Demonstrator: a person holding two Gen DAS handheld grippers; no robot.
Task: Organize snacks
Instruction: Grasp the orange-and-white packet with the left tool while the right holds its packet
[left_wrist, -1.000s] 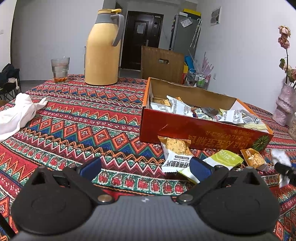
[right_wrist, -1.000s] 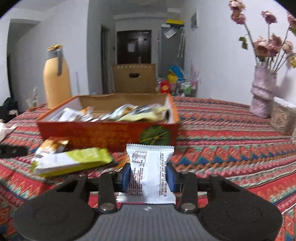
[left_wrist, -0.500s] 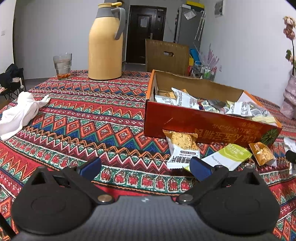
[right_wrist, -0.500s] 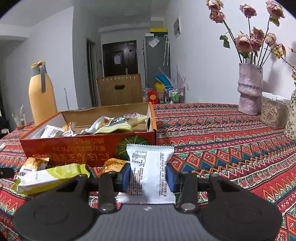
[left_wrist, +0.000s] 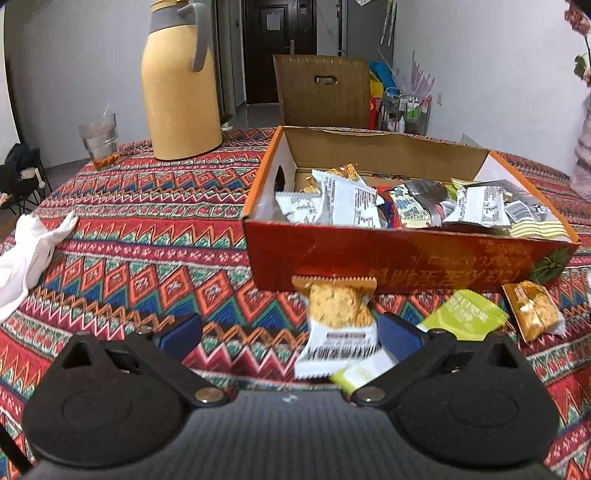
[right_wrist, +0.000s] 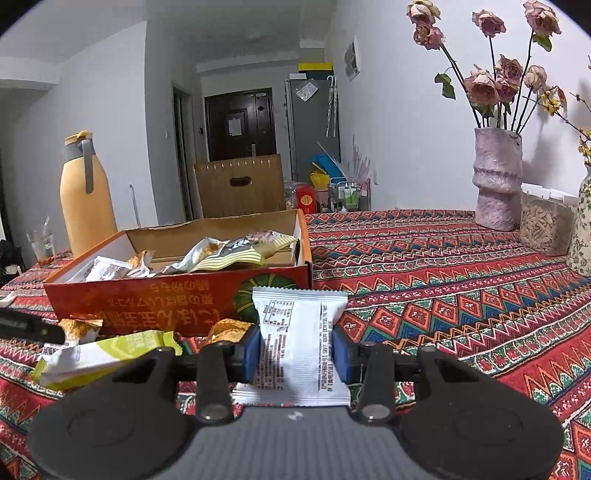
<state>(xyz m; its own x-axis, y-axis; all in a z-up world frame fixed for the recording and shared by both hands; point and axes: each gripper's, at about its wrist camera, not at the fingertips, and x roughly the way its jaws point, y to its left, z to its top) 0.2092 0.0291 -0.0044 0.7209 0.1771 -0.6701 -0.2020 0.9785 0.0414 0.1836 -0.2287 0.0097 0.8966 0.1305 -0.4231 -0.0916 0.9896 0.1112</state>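
My left gripper (left_wrist: 290, 338) has slid closer to the loose snacks in front of the box, while my right gripper (right_wrist: 295, 349) keeps its hold on a white packet.

In my left view, the blue fingers (left_wrist: 183, 334) stand wide apart with nothing pressed between them; a cracker packet (left_wrist: 340, 328) lies on the patterned tablecloth (left_wrist: 147, 236) just inside the right finger, its top edge touching the front wall of the orange box (left_wrist: 388, 260). A green packet (left_wrist: 461, 315) and a small orange packet (left_wrist: 532, 314) lie to its right. The box holds a jumble of wrapped snacks. Behind it stand a yellow jug (left_wrist: 181, 85) and a glass (left_wrist: 99, 142); a white cloth (left_wrist: 27, 254) lies at the left. In my right view, the jaws are narrow, pressing both sides of the white packet (right_wrist: 299, 339), held upright before the box's right corner.
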